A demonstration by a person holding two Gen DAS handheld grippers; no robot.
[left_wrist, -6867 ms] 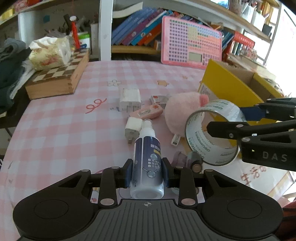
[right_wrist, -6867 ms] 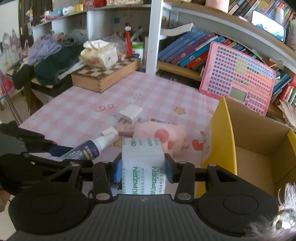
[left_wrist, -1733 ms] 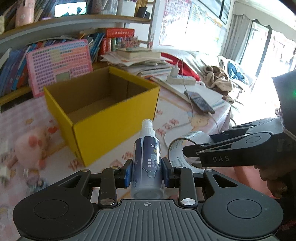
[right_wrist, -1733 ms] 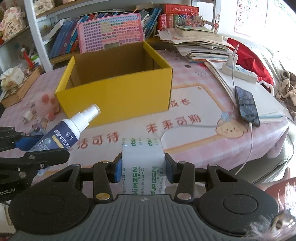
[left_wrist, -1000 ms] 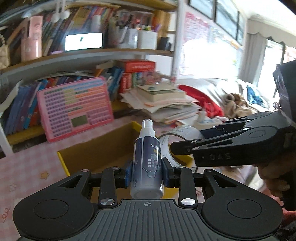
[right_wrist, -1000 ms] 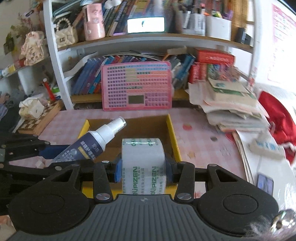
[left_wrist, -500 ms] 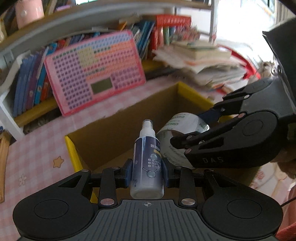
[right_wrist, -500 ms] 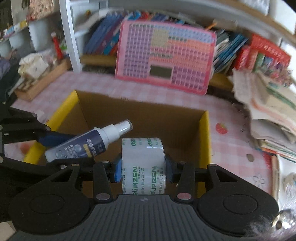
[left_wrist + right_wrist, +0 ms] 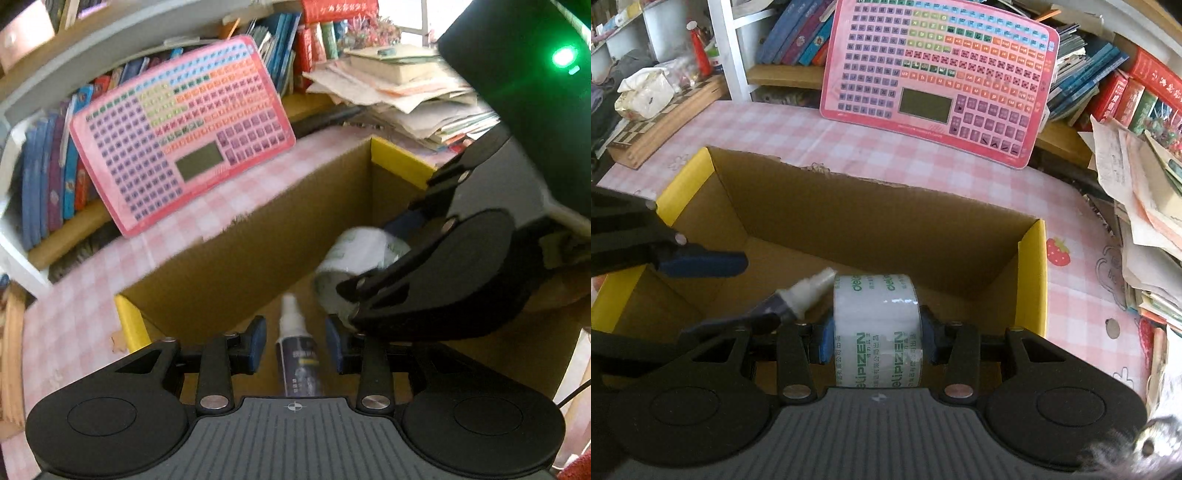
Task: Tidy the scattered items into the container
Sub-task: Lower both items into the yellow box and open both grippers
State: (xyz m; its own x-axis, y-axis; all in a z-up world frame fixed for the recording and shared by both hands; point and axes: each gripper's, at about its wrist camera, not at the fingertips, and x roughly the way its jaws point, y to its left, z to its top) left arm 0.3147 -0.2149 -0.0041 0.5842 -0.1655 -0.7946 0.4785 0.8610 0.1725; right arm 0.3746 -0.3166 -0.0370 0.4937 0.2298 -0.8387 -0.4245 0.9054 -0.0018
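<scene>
My left gripper [image 9: 295, 345] is open over the yellow cardboard box [image 9: 258, 236]. The dark blue spray bottle [image 9: 298, 360] is free between its spread fingers, below them inside the box. In the right wrist view the bottle [image 9: 798, 301] lies slanted in the box [image 9: 1032, 280], with the left gripper's blue finger [image 9: 701, 264] above it. My right gripper [image 9: 876, 341] is shut on the roll of clear tape [image 9: 877, 328] and holds it over the box's near side. The tape roll [image 9: 356, 258] shows beside the bottle in the left wrist view.
A pink keyboard toy [image 9: 938, 77] leans on the bookshelf behind the box. A stack of papers and books [image 9: 1145, 177] lies right of the box. A wooden chessboard case [image 9: 661, 118] with a tissue pack sits at far left on the pink checked tablecloth [image 9: 775, 129].
The left gripper's fingers have spread apart and let go of the spray bottle, which has dropped lower into the box. Both grippers have come down closer to the box.
</scene>
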